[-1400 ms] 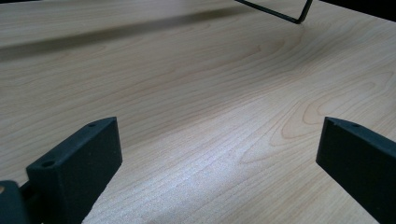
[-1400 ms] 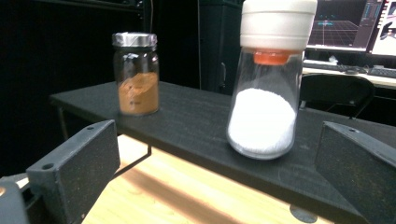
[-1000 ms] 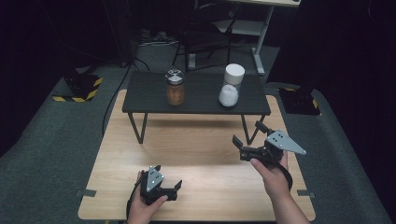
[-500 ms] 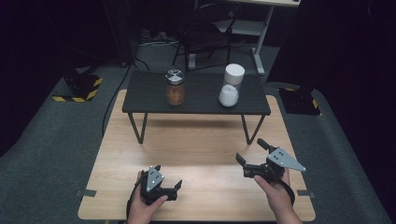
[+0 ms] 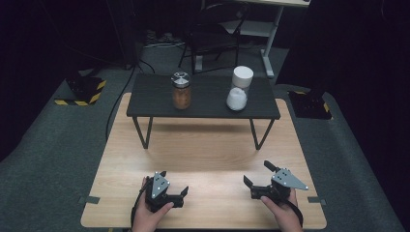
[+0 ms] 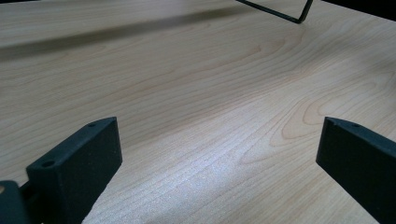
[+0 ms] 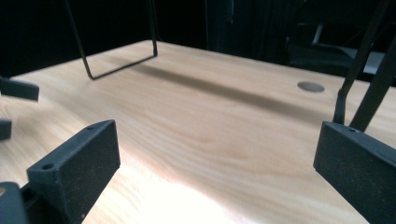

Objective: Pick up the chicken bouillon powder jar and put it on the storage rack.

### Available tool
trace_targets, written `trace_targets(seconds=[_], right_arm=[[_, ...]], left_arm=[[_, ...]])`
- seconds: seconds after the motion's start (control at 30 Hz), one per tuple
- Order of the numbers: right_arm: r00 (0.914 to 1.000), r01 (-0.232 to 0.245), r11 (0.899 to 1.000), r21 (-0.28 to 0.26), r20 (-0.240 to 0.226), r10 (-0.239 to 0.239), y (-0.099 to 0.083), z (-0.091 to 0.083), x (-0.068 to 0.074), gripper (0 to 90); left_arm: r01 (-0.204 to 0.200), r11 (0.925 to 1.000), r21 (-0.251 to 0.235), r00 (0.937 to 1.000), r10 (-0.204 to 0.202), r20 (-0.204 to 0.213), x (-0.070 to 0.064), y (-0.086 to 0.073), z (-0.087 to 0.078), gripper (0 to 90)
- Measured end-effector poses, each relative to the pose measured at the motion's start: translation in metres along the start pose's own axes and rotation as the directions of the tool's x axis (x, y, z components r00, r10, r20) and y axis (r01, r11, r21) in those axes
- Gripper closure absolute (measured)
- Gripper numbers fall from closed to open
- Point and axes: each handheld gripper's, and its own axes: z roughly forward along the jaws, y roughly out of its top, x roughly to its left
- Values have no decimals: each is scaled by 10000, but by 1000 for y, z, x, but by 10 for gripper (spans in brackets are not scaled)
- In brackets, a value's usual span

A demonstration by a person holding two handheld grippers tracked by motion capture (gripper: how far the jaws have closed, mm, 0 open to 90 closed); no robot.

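**A:** High view, what have you got?

**B:** Your left gripper [image 5: 178, 195] rests low on the pale wooden table [image 5: 208, 150], near its front edge, jaws spread and holding nothing. Your right gripper [image 5: 257, 175] sits at the same edge, well apart from the left one, jaws likewise spread and bare. Beyond them stands a low black shelf on thin metal legs [image 5: 203, 104]. On it, a glass jar of brown contents with a silver lid [image 5: 181, 90] stands upright on the left, and a clear jar of white contents with a white lid [image 5: 239, 89] on the right, the two well apart and far from both grippers.

**A:** And the left gripper view?

**B:** Your two black jaws stand wide apart over bare wood grain; one shelf leg [image 6: 280, 13] shows at the top.

**A:** The right gripper view?

**B:** Again jaws wide, nothing between them. The shelf legs [image 7: 112, 60] rise ahead, and your left gripper [image 7: 14, 109] shows at the left edge.
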Motion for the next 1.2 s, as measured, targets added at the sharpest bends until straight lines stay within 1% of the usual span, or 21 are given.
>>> trace_targets(seconds=[0.03, 0.17, 0.2, 0.23, 0.33, 0.37, 0.47, 0.5, 0.57, 0.73, 0.83, 1.0, 1.1, 1.2], right_arm=[[10000, 0, 10000, 0, 0, 0, 0, 0, 0, 0], [9999, -20, 9988, 485, 111, 15, -9, -2, -2, 0], [9999, -20, 9988, 485, 111, 15, -9, -2, -2, 0], [9999, -31, 9981, 617, 159, 21, -12, -2, -3, 0], [9998, 7, 9948, 1017, 190, -26, -17, -1, -5, 1], [9998, 7, 9948, 1017, 190, -26, -17, -1, -5, 1], [9999, 24, 9904, 1385, 157, -46, -21, -2, -6, 1], [9999, 24, 9904, 1385, 157, -46, -21, -2, -6, 1], [9998, 89, 9871, 1599, 180, -119, -21, -3, -6, 2], [9996, 47, 9844, 1757, 272, -96, -19, -5, -7, 2], [9993, 102, 9820, 1889, 346, -171, -18, -8, -7, 2], [9994, 96, 9828, 1842, 312, -156, -19, -12, -9, 2], [9995, 43, 9809, 1945, 303, -104, -18, -10, -10, 2], [9994, 199, 9795, 2003, 233, -250, -17, -9, -8, 2]], left_arm=[[0, 10000, 0, 10000, 0, 0, 0, 0, 0, 4], [-11, 10000, 9, 10000, 11, -8, 0, 0, 0, 4], [-11, 10000, 9, 10000, 11, -8, 0, 0, 0, 4], [-5, 10000, 18, 10000, 5, -12, 0, 0, 0, 4], [0, 10000, 29, 10000, -1, 4, 0, 1, 0, 4], [0, 10000, 29, 10000, -1, 4, 0, 1, 0, 4], [-8, 10000, 41, 10000, 8, 20, 0, 1, 1, 4], [-8, 10000, 41, 10000, 8, 20, 0, 1, 1, 4], [-30, 10000, 33, 10000, 30, 30, 0, 1, 1, 4], [-39, 10000, 26, 10000, 39, 42, 0, 1, 1, 4], [-29, 10000, 53, 10000, 29, 43, 0, 1, 1, 4], [18, 10000, -18, 10000, -18, 44, 1, 0, 1, 4], [14, 10000, -21, 10000, -14, 52, 1, 0, 0, 4], [44, 10000, 6, 10000, -44, 24, 1, 0, 0, 4]])
